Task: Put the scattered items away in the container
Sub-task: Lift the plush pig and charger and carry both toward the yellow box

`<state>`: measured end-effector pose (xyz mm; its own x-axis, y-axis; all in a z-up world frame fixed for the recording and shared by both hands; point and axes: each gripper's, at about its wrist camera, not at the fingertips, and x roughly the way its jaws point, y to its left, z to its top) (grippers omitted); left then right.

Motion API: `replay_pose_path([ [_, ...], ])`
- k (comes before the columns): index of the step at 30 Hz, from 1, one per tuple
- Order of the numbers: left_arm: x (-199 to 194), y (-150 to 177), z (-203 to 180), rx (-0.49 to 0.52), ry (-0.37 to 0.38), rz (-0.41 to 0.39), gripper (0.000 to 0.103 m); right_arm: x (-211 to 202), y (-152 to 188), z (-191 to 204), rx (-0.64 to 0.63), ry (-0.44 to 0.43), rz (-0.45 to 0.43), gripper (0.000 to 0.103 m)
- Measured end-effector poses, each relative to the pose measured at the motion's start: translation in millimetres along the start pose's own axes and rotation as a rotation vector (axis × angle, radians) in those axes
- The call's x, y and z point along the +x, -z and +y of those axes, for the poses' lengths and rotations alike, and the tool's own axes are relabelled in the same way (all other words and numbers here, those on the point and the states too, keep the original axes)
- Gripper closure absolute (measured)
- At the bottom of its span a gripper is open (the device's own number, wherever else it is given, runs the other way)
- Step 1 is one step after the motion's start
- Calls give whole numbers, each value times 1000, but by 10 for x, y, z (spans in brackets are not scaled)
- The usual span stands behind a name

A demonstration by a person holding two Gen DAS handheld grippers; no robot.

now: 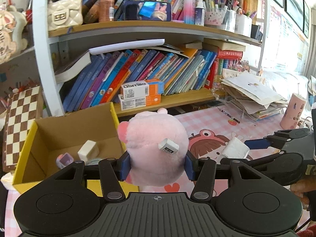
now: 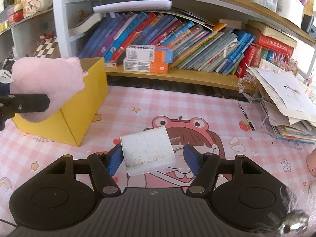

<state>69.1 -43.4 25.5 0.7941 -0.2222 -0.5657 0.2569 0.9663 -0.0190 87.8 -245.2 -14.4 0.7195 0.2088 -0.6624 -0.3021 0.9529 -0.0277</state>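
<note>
At far left sits your yellow cardboard box (image 1: 65,138), corrugated brown inside, with small blocky bits on its floor. Just beside its right wall, your left gripper (image 1: 157,166) squeezes a round, fuzzy pink plush toy (image 1: 154,144). Further right, above the glossy pink checked mat (image 2: 177,106), your right gripper (image 2: 151,159) holds a scuffed white plug adapter (image 2: 147,151), hard and boxy.

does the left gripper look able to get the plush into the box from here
Probably yes: the left gripper grips the pink plush right beside the box, whose top is open, with nothing between.
</note>
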Motion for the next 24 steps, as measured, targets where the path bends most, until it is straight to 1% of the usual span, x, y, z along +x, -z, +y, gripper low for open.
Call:
replay_pose_path([
  [7, -97, 93, 76, -31, -18, -2, 51, -59, -20, 118, -31, -22, -10, 39],
  [17, -156, 104, 166, -58, -38, -17, 51, -69, -51, 199, -55, -43, -6, 39],
  [24, -188, 73, 286, -78, -59, -36, 51, -97, -200, 283, -84, -67, -41, 39],
])
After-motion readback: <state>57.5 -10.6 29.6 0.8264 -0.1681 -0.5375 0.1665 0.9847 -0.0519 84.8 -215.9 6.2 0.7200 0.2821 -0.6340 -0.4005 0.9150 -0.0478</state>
